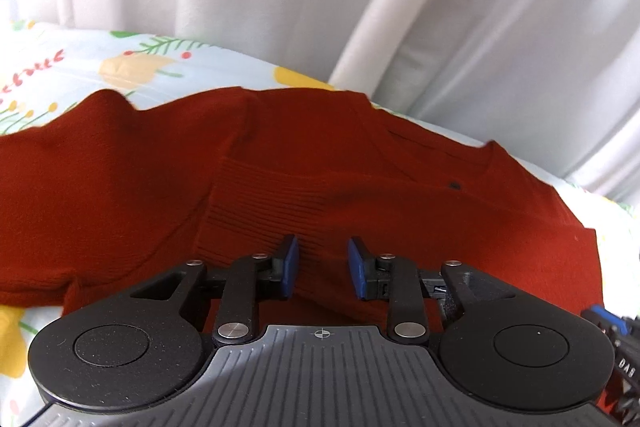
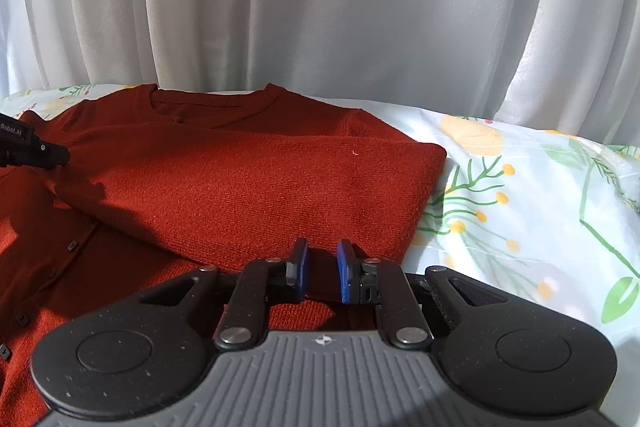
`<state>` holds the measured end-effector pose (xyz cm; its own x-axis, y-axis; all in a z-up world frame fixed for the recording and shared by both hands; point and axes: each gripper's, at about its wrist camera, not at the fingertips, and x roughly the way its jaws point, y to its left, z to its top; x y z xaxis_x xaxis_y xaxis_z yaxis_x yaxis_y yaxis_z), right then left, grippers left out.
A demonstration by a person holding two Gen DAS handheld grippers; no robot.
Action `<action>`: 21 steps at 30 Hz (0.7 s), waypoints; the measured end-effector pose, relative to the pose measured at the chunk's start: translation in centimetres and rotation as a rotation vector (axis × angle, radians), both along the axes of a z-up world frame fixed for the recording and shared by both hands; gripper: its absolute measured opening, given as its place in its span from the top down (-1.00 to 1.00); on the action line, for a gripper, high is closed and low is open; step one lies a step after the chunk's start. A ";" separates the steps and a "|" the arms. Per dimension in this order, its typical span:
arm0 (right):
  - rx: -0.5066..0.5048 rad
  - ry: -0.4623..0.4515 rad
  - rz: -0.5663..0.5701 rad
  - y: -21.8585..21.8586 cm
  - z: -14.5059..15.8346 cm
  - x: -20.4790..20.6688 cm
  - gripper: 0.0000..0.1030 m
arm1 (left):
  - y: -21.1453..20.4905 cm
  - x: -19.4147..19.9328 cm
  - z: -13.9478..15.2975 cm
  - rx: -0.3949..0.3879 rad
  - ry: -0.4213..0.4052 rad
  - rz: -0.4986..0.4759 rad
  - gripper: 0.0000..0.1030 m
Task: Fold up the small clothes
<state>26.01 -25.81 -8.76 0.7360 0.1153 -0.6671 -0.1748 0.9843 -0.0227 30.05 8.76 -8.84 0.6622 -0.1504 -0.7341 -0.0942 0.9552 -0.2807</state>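
Observation:
A rust-red knit cardigan [image 1: 280, 163] lies on a floral bedsheet [image 1: 72, 67]. In the left wrist view a sleeve with a ribbed cuff [image 1: 256, 211] is folded across the body. My left gripper [image 1: 323, 265] hovers low over that cuff, jaws apart, nothing held between them. In the right wrist view the cardigan [image 2: 248, 179] shows its neckline at the far side and small dark buttons [image 2: 72, 246] at the left. My right gripper [image 2: 322, 269] is over the cardigan's near edge with a narrow gap between its blue pads [image 2: 344, 275]. The left gripper body [image 2: 28, 147] shows at the left edge.
White curtains [image 2: 320, 7] hang right behind the bed. The sheet [image 2: 520, 195] with yellow flowers and green sprigs lies bare to the right of the cardigan. The right gripper's edge [image 1: 616, 347] shows at the lower right of the left wrist view.

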 end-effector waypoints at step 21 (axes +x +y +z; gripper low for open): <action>0.151 0.101 -0.029 -0.3 4.3 -3.5 0.55 | 8.1 -8.3 1.4 -0.294 0.002 0.154 -0.59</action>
<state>22.48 -26.15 -4.42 0.6710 0.1997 -0.7141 -0.1405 0.9798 0.1421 21.75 16.81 -7.43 0.6924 -0.2538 -0.6754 -0.2322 0.8079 -0.5416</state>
